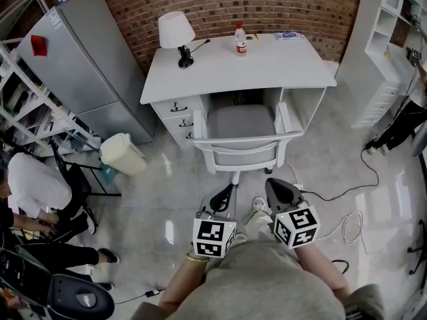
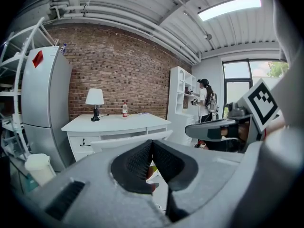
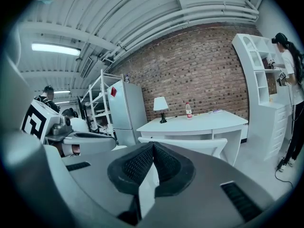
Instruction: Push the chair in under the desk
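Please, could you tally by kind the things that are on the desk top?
Lamp: 1
Bottle: 1
Booklet: 1
Total: 3 (a yellowish speck beside the Bottle is too small to tell and is not counted)

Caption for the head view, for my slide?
Shut and empty, left gripper and right gripper face the chair partly under the white desk.

Rough red brick was noted on the wall [image 1: 280, 5]. The floor [image 1: 167, 199] was recorded as glossy and reflective. The chair [image 1: 241, 122] seat was judged grey cloth, the desk [image 1: 267, 69] top smooth matt white.
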Demonstrator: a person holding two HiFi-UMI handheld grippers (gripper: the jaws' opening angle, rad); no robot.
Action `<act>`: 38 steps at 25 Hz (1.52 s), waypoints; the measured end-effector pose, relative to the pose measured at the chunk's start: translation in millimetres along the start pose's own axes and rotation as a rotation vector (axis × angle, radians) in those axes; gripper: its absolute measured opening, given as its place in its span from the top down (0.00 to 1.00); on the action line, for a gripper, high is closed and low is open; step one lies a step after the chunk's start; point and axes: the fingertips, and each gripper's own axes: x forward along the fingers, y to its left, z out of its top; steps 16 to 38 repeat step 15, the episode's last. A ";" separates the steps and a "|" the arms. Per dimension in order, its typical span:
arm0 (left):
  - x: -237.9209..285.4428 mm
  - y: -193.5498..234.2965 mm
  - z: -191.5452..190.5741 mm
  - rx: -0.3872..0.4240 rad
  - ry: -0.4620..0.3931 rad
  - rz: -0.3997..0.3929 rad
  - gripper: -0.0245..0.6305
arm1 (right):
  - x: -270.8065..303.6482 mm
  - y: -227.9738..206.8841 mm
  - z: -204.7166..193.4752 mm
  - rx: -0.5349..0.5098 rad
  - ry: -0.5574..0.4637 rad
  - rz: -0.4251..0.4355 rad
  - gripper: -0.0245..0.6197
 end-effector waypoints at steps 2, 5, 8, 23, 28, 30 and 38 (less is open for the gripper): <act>0.4 0.3 0.3 0.001 0.004 0.000 0.95 | 0.8 -0.3 1.5 0.007 -0.003 0.001 0.95; 1.4 0.0 -0.2 0.002 0.006 0.001 0.95 | 1.1 -1.6 2.6 0.008 -0.009 0.000 0.95; 2.3 1.0 -0.5 0.001 0.001 -0.001 0.95 | 1.9 -0.9 2.7 0.009 -0.016 0.002 0.95; 1.7 1.7 2.4 -0.006 -0.012 -0.002 0.95 | -1.1 0.4 4.5 0.009 -0.034 -0.002 0.95; 1.7 1.7 2.4 -0.006 -0.012 -0.002 0.95 | -1.1 0.4 4.5 0.009 -0.034 -0.002 0.95; 1.7 1.7 2.4 -0.006 -0.012 -0.002 0.95 | -1.1 0.4 4.5 0.009 -0.034 -0.002 0.95; 1.7 1.7 2.4 -0.006 -0.012 -0.002 0.95 | -1.1 0.4 4.5 0.009 -0.034 -0.002 0.95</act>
